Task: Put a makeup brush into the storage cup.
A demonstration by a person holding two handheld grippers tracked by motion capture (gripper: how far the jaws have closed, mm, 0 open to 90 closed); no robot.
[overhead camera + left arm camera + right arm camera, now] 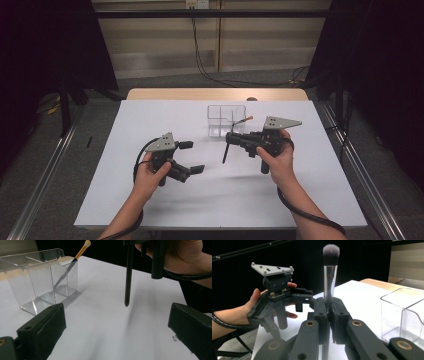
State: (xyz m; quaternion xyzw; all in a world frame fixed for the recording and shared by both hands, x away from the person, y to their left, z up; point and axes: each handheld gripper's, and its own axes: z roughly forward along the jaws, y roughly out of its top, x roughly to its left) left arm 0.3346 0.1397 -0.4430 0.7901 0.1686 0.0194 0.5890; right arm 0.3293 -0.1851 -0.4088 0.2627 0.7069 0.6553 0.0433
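right claw (pixel 328 312) clamping makeup brush (pixel 330 272) (upright), left claw (pixel 115 332) spread, clear organizer (pixel 226 120) nearby

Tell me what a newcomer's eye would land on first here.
Probably the makeup brush clamped upright in the right gripper, bristles up, handle hanging above the white table. Next, the clear organizer behind it, holding an orange-handled brush. The left gripper hangs open and empty at the left.

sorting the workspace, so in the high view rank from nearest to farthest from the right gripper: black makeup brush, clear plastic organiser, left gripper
1. black makeup brush, clamped in the right gripper
2. clear plastic organiser, just behind it
3. left gripper, across the table to the left
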